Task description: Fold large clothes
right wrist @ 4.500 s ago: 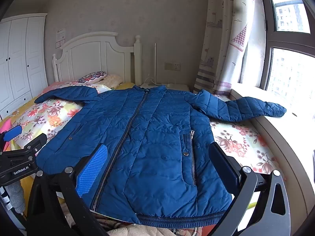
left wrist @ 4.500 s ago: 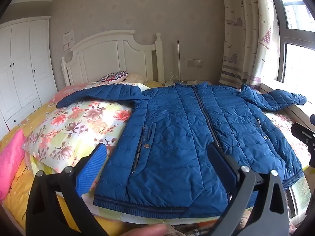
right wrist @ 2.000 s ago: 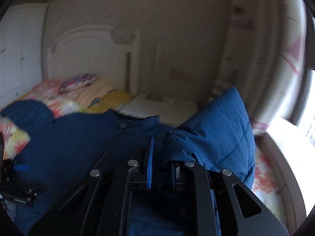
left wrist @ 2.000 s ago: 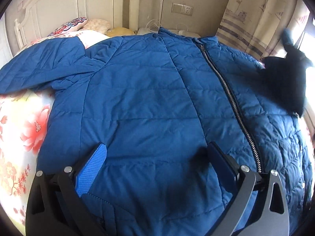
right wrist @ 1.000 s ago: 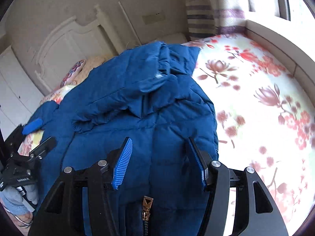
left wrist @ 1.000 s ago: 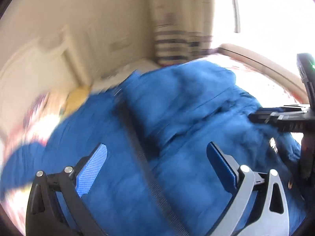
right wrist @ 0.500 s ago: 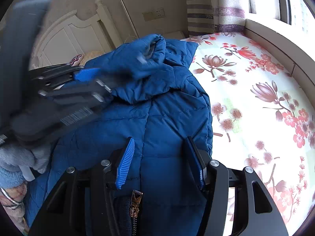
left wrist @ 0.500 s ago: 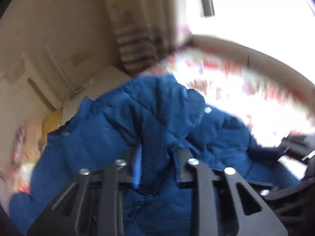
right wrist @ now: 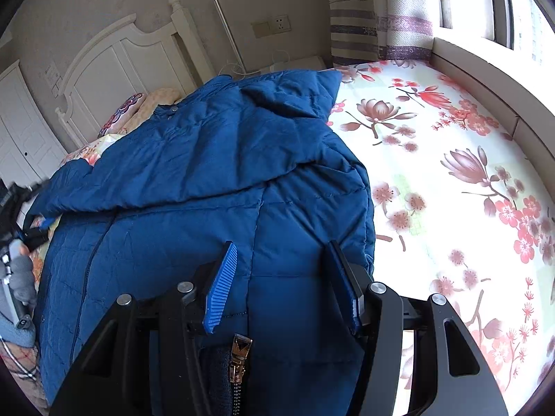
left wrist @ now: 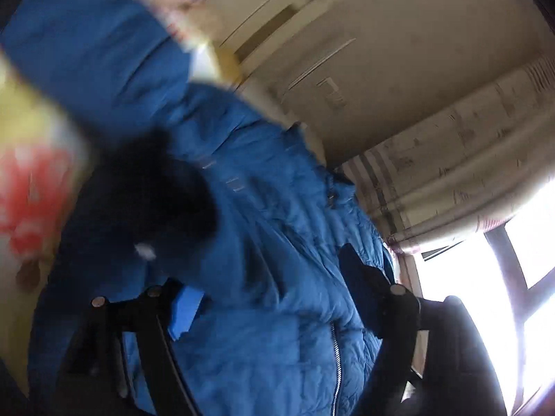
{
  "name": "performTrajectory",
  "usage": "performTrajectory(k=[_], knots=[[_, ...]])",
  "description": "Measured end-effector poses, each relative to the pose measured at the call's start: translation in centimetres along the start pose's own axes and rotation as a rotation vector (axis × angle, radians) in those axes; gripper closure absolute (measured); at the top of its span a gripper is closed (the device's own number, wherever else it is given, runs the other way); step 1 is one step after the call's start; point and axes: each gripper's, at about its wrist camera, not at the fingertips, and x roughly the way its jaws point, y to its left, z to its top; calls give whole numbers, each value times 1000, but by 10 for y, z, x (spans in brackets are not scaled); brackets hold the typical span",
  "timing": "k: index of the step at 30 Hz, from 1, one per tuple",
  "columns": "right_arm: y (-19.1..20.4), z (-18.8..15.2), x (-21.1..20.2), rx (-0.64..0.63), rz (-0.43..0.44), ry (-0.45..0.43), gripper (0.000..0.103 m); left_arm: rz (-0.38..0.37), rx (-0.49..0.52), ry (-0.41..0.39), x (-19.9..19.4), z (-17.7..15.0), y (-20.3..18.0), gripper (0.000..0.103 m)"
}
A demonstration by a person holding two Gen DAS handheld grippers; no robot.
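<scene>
Both the left tool (left wrist: 270, 294) and right tool (right wrist: 282, 284) gape over the quilted (puffy, stitched) blue jacket (right wrist: 194, 173).

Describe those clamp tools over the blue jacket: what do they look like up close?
The right gripper is a matte black frame with angular cut-out arms and round silver bolts. Its two flat fingers carry bright blue ridged pads. The left gripper looks the same, black with silver bolts and a blue pad, though blurred. No cables or readable markings show.

jacket (right wrist: 194, 180) | blue quilted, zipped | flat on floral bedsheet (right wrist: 451, 180) | right sleeve folded across chest
</scene>
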Motion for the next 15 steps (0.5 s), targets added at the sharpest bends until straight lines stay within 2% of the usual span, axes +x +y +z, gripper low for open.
performTrajectory(k=[2,5,7,10,13,15], knots=[[4,0,0,-11,-16,1,49,-14,-32,-5,0,1,6,31],[6,0,1,-20,-32,-1,49,-1,7,-26,3,1,-2,33],[3,1,-1,-11,-20,-11,49,53,58,-11,10,-2,-2,71],[3,2,-11,18,-8,-47,50,70,92,11,14,-4,1,75],[19,16,-26,-49,-49,-125,50,105,163,-9,12,-7,-12,76],[33,30,-24,-96,-70,-126,50,138,194,-18,13,-10,-17,76]])
